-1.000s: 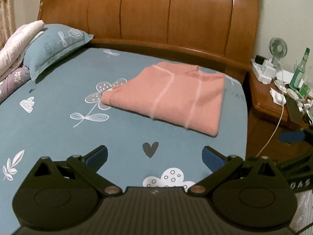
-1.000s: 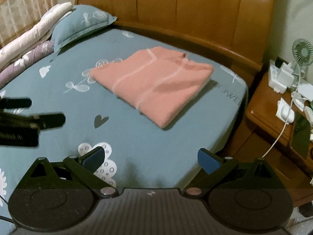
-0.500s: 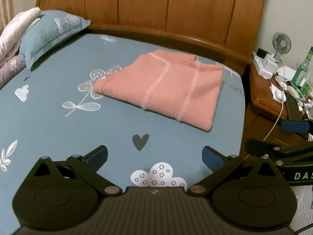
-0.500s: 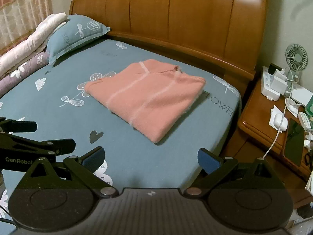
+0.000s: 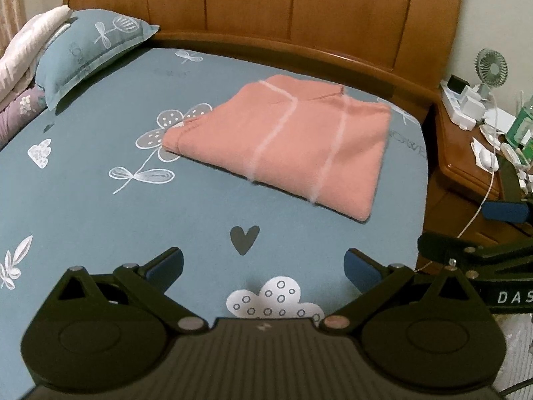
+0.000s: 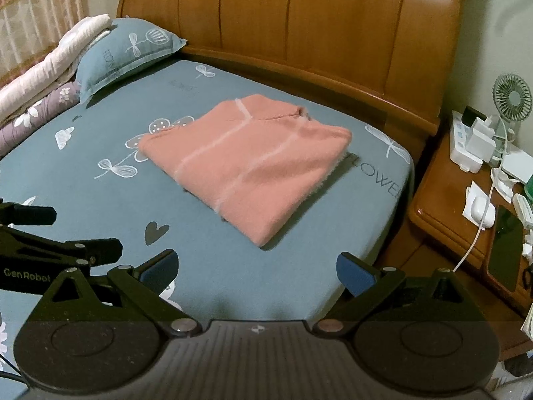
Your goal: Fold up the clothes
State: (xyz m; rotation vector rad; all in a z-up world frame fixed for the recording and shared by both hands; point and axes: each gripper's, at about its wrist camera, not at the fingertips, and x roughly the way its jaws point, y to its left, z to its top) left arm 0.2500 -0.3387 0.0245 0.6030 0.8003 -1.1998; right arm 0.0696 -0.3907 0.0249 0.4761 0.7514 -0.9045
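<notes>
Folded pink garment [image 5: 286, 146] lies flat on the bed, both grippers clear of it.

The left gripper [image 5: 263, 266] hangs above the blue-grey patterned bedsheet [image 5: 100, 220], jaws spread wide with nothing between the blue pads [image 5: 166, 266]. The right gripper [image 6: 255, 268] is spread wide too and grasps nothing, hovering near the bed's corner. The garment, salmon-pink with pale stripes, sits neatly squared close to the wooden headboard [image 6: 299, 30], well apart from both tools. A matching pillow [image 5: 90, 53] leans at the far left beside rolled bedding [image 6: 46, 70]. On the nightstand [image 6: 466, 220] stand a small green fan [image 6: 511, 98], a white power strip [image 6: 468, 146] and a charging cable [image 6: 479, 230].
</notes>
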